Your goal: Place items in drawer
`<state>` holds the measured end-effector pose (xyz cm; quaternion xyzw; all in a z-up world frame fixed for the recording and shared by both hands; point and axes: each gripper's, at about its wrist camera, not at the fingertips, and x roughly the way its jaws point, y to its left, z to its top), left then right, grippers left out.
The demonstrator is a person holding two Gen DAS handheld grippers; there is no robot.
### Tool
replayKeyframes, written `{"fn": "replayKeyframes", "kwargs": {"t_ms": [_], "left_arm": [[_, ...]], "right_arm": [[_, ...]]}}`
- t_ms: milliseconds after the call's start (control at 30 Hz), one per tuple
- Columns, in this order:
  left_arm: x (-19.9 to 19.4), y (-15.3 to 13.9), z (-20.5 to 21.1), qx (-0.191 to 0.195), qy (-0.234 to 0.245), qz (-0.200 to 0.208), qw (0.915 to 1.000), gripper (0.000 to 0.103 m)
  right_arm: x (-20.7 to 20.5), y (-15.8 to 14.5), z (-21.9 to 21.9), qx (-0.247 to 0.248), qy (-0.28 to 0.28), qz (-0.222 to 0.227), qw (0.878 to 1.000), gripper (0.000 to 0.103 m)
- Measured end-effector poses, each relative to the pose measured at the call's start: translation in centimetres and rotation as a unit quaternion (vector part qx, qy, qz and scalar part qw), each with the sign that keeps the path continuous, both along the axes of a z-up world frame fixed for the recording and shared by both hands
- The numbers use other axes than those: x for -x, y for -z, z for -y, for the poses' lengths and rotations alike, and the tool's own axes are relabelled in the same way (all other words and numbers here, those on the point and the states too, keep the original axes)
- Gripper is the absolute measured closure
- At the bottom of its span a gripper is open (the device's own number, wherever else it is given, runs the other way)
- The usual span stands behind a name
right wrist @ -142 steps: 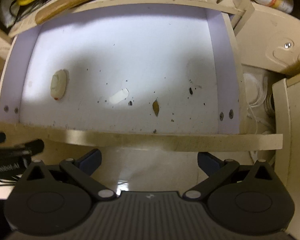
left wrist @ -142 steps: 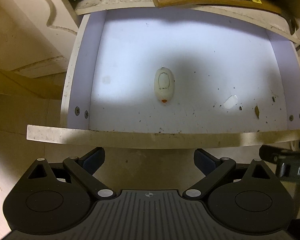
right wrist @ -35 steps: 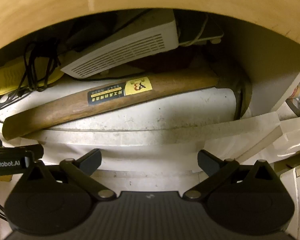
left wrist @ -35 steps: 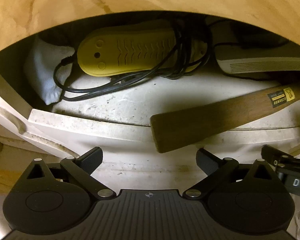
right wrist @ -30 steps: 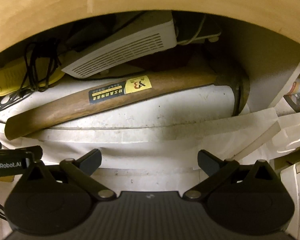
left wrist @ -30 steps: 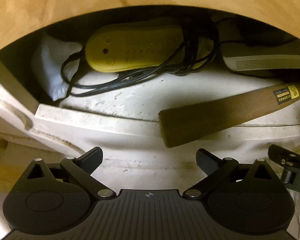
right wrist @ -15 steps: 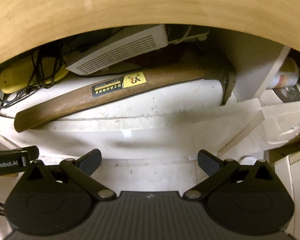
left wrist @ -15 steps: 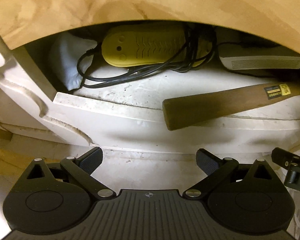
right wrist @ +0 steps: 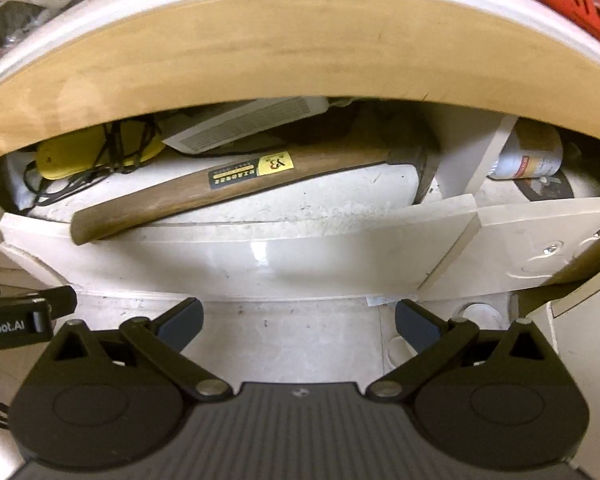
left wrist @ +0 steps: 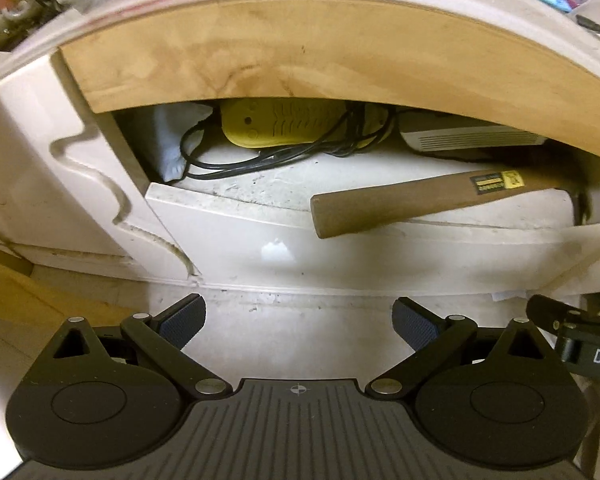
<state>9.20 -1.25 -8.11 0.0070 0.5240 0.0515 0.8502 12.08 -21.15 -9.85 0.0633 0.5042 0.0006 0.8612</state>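
A: Left gripper (left wrist: 298,322)?
B: Jaws spread wide, nothing between them, held low in front of the closed drawer front (left wrist: 284,254). Right gripper (right wrist: 299,322) same: wide, empty. Its body edge shows at the right of the left view, white letters "DA" readable.

A: Task items?
B: In the open compartment above the drawer front. Hammer (right wrist: 236,188) lies diagonally, wooden handle end sticking out over the front lip, metal head at the right against the divider wall (right wrist: 488,160).

A: Labels?
B: 2 stickers on the handle: a black one with yellow print, too small to read, and a yellow one with a red logo, looks like "Y3". Left gripper's side in the right view reads "Robot.AI".

A: Else?
B: Yellow plastic device (left wrist: 288,128) wrapped in black cable (left wrist: 236,164), at the back left. White vented box (right wrist: 244,122) behind the hammer. A can (right wrist: 530,154) past the divider, label unreadable.
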Motion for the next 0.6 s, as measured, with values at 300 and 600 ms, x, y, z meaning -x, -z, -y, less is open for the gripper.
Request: {"fn": "replayKeyframes", "kwargs": {"t_ms": [300,600], "left_arm": [[2.5,-2.7,0.1,-0.003,0.019,0.03,0.9994,0.0],[4.3,-5.1,-0.2,-0.004,0.027,0.05,0.9984,0.0]], "right_arm": [[2.6,-3.5,0.2,0.003,-0.004,0.019,1.0,0.0],[5.2,-6.0,0.0,0.013,-0.014,0.039,0.999,0.0]]}}
